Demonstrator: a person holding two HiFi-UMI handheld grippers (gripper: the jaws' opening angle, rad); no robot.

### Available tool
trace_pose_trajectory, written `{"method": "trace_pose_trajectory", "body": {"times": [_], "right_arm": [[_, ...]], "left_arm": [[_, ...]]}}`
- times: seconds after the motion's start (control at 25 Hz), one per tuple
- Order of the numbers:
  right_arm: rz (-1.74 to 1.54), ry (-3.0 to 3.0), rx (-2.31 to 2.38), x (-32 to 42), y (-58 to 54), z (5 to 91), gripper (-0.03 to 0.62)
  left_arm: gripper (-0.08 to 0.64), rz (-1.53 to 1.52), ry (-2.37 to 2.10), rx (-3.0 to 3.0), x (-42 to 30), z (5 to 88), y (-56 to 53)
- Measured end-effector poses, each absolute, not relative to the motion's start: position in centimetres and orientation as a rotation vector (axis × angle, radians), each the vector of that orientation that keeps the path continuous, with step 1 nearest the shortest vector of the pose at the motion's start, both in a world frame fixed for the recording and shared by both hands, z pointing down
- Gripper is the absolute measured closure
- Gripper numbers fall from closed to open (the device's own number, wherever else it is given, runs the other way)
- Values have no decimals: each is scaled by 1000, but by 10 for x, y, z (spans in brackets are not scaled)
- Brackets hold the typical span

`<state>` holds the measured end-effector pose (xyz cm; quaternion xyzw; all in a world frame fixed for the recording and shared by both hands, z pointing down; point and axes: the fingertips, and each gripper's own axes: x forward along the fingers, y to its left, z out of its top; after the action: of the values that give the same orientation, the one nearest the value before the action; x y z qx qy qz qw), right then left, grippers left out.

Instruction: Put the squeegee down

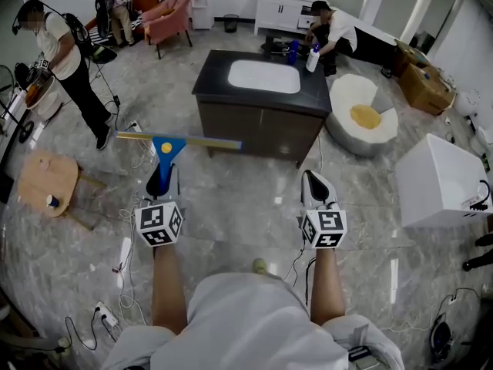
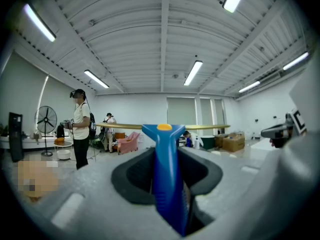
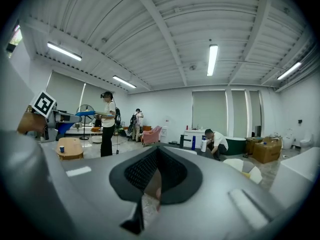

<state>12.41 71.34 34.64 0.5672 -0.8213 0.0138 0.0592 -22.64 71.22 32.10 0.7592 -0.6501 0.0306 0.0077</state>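
My left gripper [image 1: 163, 179] is shut on the blue handle of the squeegee [image 1: 168, 151], held out level above the floor. Its long yellowish blade [image 1: 185, 139] lies crosswise at the far end. In the left gripper view the blue handle [image 2: 167, 176] stands upright between the dark pads, with the blade [image 2: 165, 127] across the top. My right gripper [image 1: 312, 182] is to the right at about the same height, its jaws together and holding nothing. In the right gripper view, the right gripper [image 3: 155, 181] shows its dark pads meeting with nothing between them.
A dark cabinet with a white sink top [image 1: 260, 91] stands straight ahead. To the right are a white round tub [image 1: 362, 116] and a white box [image 1: 441, 180]. A small wooden table [image 1: 48, 180] is at the left. Cables lie on the floor. Several people stand or crouch farther off.
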Motion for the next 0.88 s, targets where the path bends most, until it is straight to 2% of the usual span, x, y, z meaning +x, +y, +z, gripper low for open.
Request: {"method": "trace_pose_trajectory", "body": {"times": [0.52, 0.88], "right_arm": [[-5, -2430, 1749, 76, 729, 351, 589], [-22, -2436, 1729, 63, 698, 358, 589]], "left_arm": [[428, 80, -1971, 2410, -269, 331, 708], [428, 84, -1963, 2419, -276, 337, 673]]}}
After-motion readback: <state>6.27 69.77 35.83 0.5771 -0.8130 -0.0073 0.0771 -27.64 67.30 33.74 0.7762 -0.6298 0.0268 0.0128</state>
